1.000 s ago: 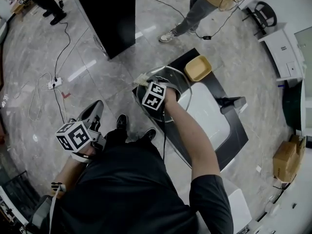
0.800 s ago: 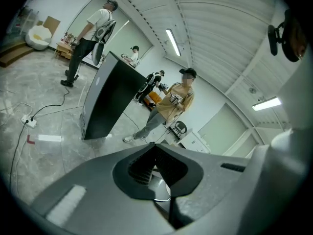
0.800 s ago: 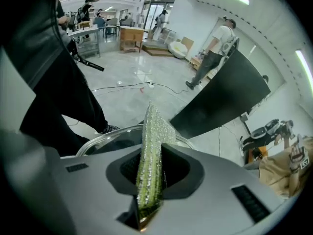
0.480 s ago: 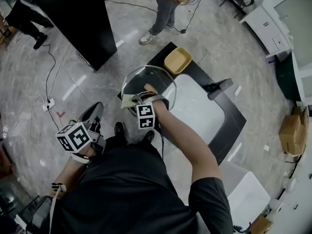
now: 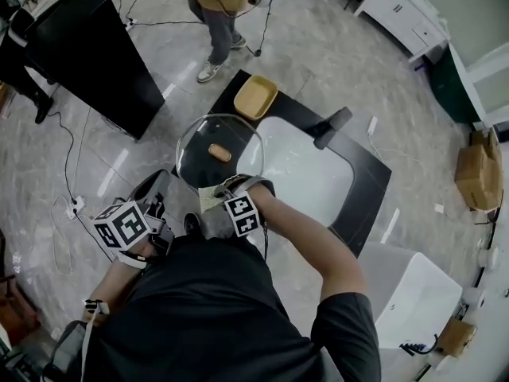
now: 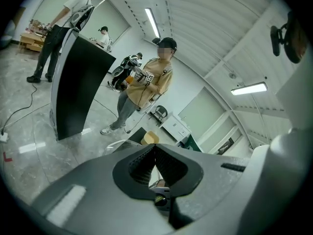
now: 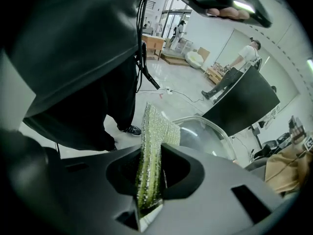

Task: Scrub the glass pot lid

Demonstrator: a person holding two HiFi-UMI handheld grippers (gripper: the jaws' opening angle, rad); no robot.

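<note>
Right claw pinches scouring pad; glass pot lid just ahead — press pad flat, overlap strokes. Left claw closed, empty.

Lid hogs the bench's left corner, yellow tray right behind it, faucet poking up past the sink. Open room over the sink basin and above the floor off left.
</note>
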